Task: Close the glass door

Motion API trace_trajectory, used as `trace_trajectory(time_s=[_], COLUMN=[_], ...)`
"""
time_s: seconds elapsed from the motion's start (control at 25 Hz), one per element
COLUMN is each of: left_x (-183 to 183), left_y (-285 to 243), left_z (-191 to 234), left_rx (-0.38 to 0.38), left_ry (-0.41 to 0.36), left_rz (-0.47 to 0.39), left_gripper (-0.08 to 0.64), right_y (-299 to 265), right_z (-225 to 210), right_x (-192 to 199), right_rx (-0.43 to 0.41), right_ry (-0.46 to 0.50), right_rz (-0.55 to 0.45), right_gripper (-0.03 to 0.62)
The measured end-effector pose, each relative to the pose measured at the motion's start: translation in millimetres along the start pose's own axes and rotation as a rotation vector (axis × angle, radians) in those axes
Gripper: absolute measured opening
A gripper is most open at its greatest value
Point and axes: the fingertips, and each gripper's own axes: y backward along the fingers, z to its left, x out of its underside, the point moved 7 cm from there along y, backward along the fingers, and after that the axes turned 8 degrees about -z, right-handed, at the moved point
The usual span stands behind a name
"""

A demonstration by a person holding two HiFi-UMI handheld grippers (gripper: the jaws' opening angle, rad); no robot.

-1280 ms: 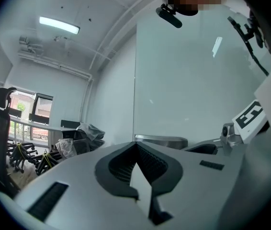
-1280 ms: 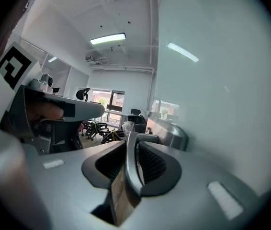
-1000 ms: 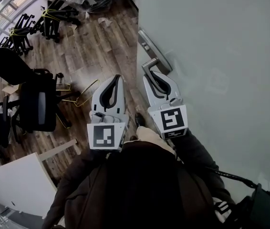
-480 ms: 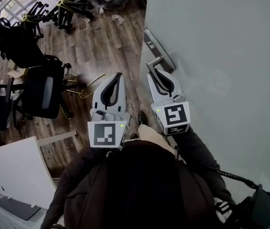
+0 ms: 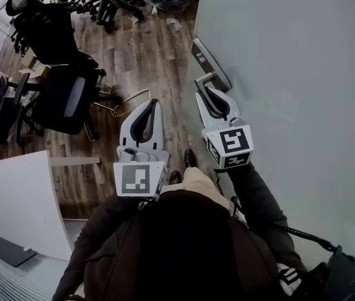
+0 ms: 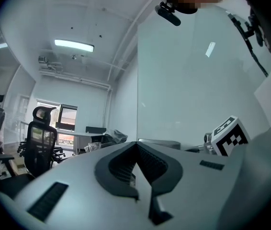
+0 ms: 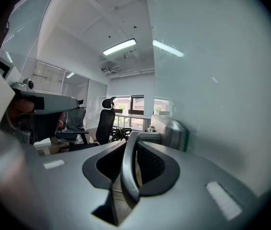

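The right gripper [image 5: 206,93] is the one doing the work: its fingers [image 7: 160,163] are clamped on the door handle [image 5: 204,79], with the grey lever lying lengthwise between them. In the right gripper view the lever runs from 12 o'clock down to 6 o'clock, so its long axis lines up with the gripper's own axis rather than crossing it. In the head view the glass door [image 5: 290,74] fills everything from about 1 to 5 o'clock, its frosted face just beside the right gripper at 3 o'clock. The handle's backplate [image 5: 202,56] sits on the door's edge at 12 o'clock from the fingertips. The left gripper [image 5: 153,103] hangs at 9 o'clock of the right one, a little apart from the door. Its fingers are pressed together on nothing and point out over the wooden floor [image 5: 146,55] toward the office chairs [image 5: 64,99] at 10 o'clock. Since the door lies on the right gripper's side and the lever is already held, swinging the door probably falls to the right arm alone — the left looks spare.
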Motion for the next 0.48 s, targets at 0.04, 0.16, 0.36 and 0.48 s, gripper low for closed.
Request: trace_trajectory(time_s=[0.04, 0.16, 0.36, 0.48], left_x=[0.5, 0.5, -10.5, -14.7], left_y=[8.1, 31.4, 62.3, 88.0], left_z=[1.7, 5.6, 5.3, 3.3], left_rx=[-0.009, -0.027, -0.048, -0.069], left_ry=[-0.001, -0.005, -0.01, -0.017], left_rz=[-0.001, 0.001, -0.01, -0.004], left_gripper=[-0.003, -0.003, -0.003, -0.003], right_y=[0.6, 3.1, 6.0, 11.3], right_z=[7.5, 31.5, 66.4, 88.7], right_x=[0.8, 1.7, -4.6, -6.9], right_rx=[-0.012, -0.039, -0.081, -0.104], right_ry=[-0.002, -0.004, 0.003, 0.005], right_rz=[-0.001, 0.001, 0.001, 0.001], right_gripper=[0.067, 0.067, 0.067, 0.067])
